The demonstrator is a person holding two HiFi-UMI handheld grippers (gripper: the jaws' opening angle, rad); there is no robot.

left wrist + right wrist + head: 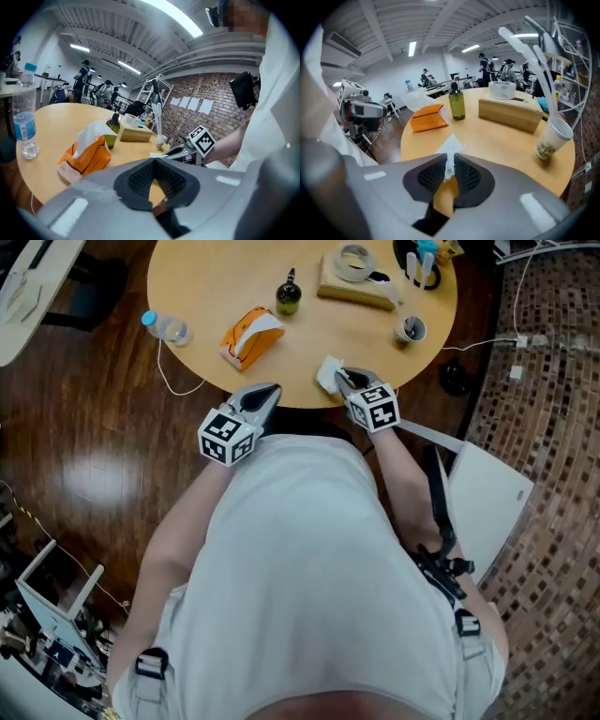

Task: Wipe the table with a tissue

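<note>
A white tissue (327,374) lies at the near edge of the round wooden table (206,277), and one end of it is pinched up. My right gripper (345,381) is shut on that tissue (451,146), which stands as a thin white strip between the pads (462,173) of the right gripper (450,161). My left gripper (265,397) hangs just off the table's near edge, to the left of the tissue. The left gripper (153,161) has its tips together with nothing between them. An orange tissue pack (250,337) with a sheet sticking out lies farther left.
On the table stand a water bottle (167,327) at the left edge, a dark green bottle (288,296), a wooden box (354,287) with a roll of tape on it, a paper cup (410,329) and a holder with pens (419,263). A white cable (173,381) hangs off the near left edge.
</note>
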